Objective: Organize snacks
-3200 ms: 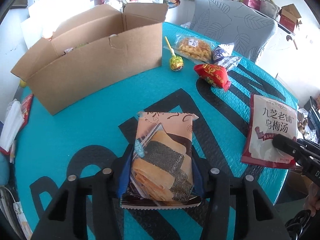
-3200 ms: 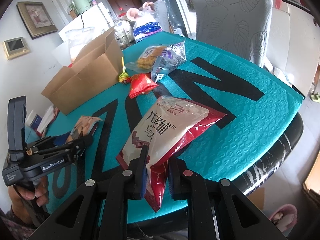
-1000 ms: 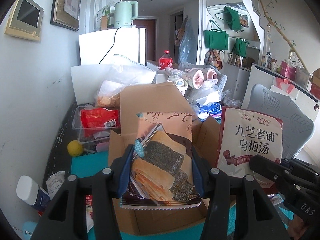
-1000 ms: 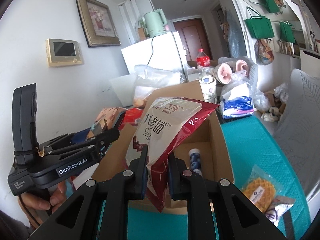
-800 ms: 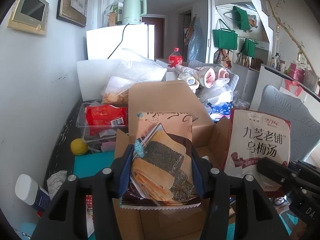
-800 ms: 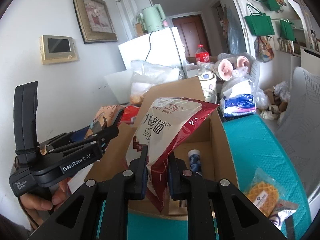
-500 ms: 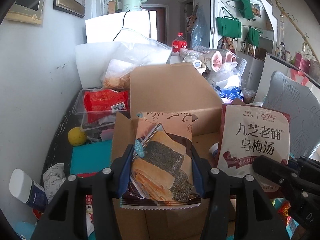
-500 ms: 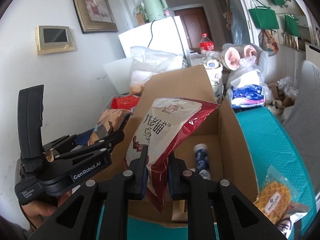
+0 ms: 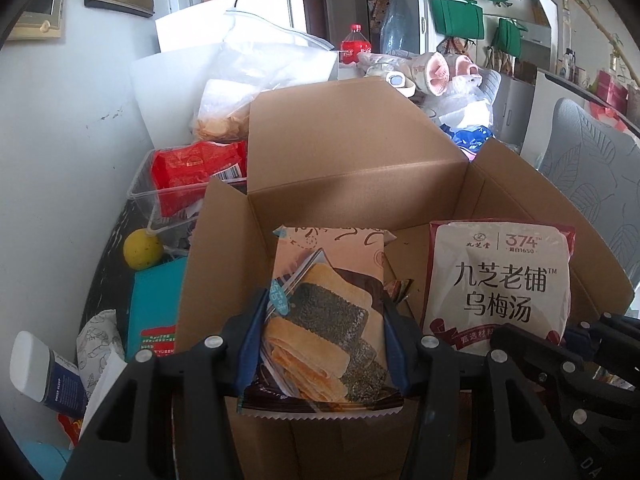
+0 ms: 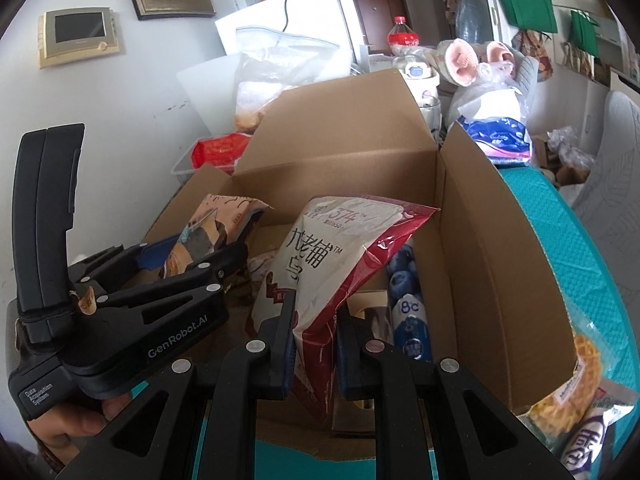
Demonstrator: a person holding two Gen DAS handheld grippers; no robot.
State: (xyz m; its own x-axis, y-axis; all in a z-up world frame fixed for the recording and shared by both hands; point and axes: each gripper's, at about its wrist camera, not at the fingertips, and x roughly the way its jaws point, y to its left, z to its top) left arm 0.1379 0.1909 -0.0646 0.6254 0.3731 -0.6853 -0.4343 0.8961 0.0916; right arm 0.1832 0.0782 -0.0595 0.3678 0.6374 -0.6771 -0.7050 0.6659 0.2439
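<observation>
Hidden: your clamped right gripper (image 10: 313, 334) covers the white-and-red plum-drink pouch's (image 10: 326, 256) bottom edge.
Axis: the pouch stands upright above the brown cardboard box (image 10: 472, 248).
Left gripper (image 9: 322, 330): clenched on the tan seaweed-cracker packet (image 9: 324, 312), also upright.

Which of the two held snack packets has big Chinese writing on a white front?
The plum drink pouch with red edges, clamped in the right gripper. The left gripper's seaweed cracker packet instead shows a food photo.

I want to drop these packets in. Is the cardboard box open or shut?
Open. The cardboard box has its flaps standing up and its inside showing, with a blueberry-print packet already lying in it.
</observation>
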